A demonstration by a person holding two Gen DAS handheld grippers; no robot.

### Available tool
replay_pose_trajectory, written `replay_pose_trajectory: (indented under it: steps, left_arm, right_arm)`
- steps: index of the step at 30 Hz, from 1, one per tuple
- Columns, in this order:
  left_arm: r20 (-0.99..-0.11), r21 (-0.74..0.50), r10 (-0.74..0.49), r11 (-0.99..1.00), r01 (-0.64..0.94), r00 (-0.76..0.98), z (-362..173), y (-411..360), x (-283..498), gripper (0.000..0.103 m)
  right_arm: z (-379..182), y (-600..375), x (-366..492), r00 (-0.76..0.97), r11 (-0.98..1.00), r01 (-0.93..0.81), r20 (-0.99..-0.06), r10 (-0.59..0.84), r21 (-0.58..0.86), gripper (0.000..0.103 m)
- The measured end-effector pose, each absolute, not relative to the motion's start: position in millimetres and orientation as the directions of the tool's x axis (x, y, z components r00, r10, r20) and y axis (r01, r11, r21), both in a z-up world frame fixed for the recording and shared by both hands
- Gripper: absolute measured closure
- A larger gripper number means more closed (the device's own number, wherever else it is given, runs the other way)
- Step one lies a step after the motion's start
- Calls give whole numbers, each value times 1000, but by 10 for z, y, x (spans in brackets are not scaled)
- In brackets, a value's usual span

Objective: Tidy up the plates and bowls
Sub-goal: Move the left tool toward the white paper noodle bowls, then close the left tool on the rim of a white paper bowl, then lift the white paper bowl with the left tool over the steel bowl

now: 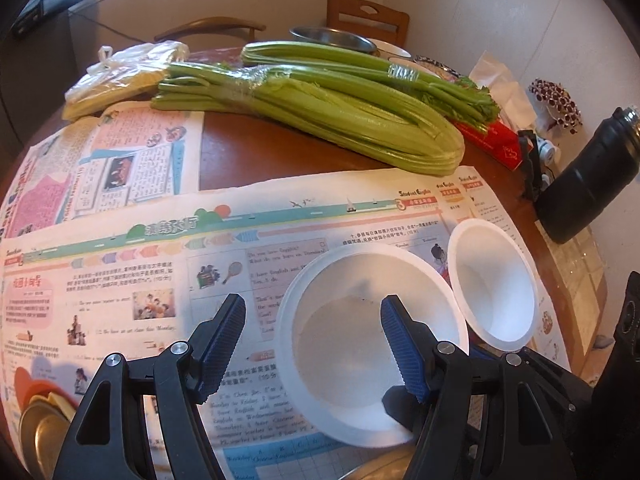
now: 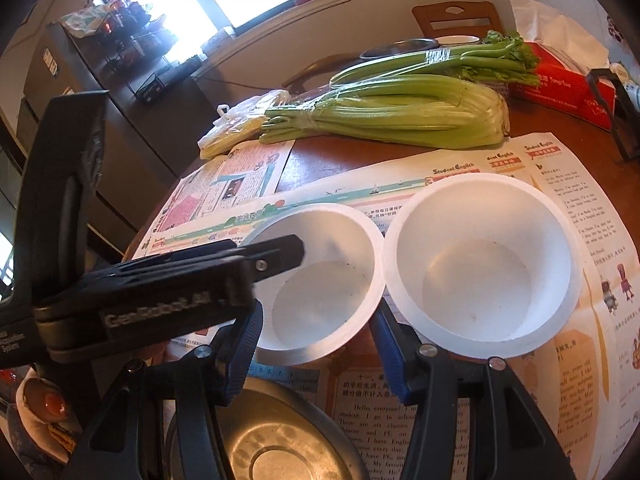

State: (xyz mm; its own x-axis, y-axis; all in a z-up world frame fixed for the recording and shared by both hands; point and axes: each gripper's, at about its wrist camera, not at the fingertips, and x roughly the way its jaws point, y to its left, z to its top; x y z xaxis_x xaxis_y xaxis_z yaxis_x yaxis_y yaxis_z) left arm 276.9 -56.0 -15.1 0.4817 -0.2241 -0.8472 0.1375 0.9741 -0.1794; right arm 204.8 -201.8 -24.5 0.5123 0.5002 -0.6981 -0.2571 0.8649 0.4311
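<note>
Two white foam bowls stand side by side on newspaper. In the left wrist view the nearer bowl [image 1: 360, 344] lies under my left gripper [image 1: 312, 344], which is open with its right finger over the bowl's inside and its left finger outside the rim. The second bowl [image 1: 492, 284] is to the right. In the right wrist view my right gripper [image 2: 316, 352] is open just in front of the left bowl [image 2: 320, 280]. The right bowl [image 2: 480, 264] is beside it. The left gripper's body [image 2: 160, 280] reaches over the left bowl's rim.
A metal plate [image 2: 272, 440] lies below the right gripper. Celery bunches [image 1: 320, 100] lie across the table's middle, with a plastic bag [image 1: 120, 76] to the left. A metal bowl [image 1: 332, 38], a red tissue box [image 2: 560, 76] and a black bottle [image 1: 592, 176] stand farther back and right.
</note>
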Motion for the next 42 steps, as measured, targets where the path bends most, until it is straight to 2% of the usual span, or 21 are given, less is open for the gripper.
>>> replay_pose_trajectory:
  steps: [4,8,11,42]
  left_arm:
    - [-850,-212,-251,968,136,462,-224,-581,2793,34]
    - [-859,-214,-260,965,152,441,-273,-632,2803,54]
    - [-858,-199,-248,968,155,449,-273,-652,2781,57]
    - [-809,-222,-266,964,147,524,68,-499,2385,57]
  right_arm:
    - [-275,-2004,2077,507,869,-263,-706,494,418,48]
    - [-282,-1977,2085,502,870,-278,-710,493,407,48]
    - [-272,-1969,2079,511,878,-283,-713,479,387,47]
    - [-21,-1868,1827,550,874,-335,-680,485,352,47]
